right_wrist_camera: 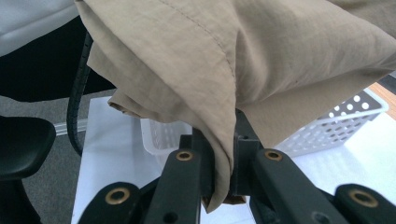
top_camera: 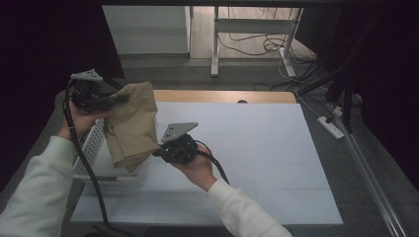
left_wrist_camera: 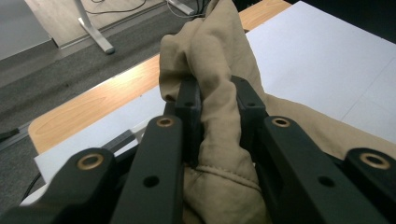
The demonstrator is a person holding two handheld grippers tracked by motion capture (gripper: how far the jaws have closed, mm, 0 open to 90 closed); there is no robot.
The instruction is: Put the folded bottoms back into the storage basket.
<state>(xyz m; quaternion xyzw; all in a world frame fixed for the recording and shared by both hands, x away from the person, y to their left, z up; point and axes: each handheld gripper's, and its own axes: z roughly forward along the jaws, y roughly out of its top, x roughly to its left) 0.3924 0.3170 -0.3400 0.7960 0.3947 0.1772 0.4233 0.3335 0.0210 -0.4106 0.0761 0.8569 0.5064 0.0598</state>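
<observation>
white table cover [top_camera: 257,148], grey floor [top_camera: 163,74]

You have lots of open room on the white table sheet [top_camera: 257,148] to the right of your right gripper [top_camera: 159,152]; nothing sits there. On your left it gets crowded. The white basket [top_camera: 94,140] stands on the left end of the sheet, and the tan cloth [top_camera: 131,123] hangs above it, so the way down into the basket is mostly covered. The cloth stretches between your left gripper [top_camera: 118,98] and your right one, blocking the space between your hands. A black cable [top_camera: 84,158] trails along your left arm beside the basket. Past the far wooden edge [top_camera: 222,96] the table ends and the floor starts.
</observation>
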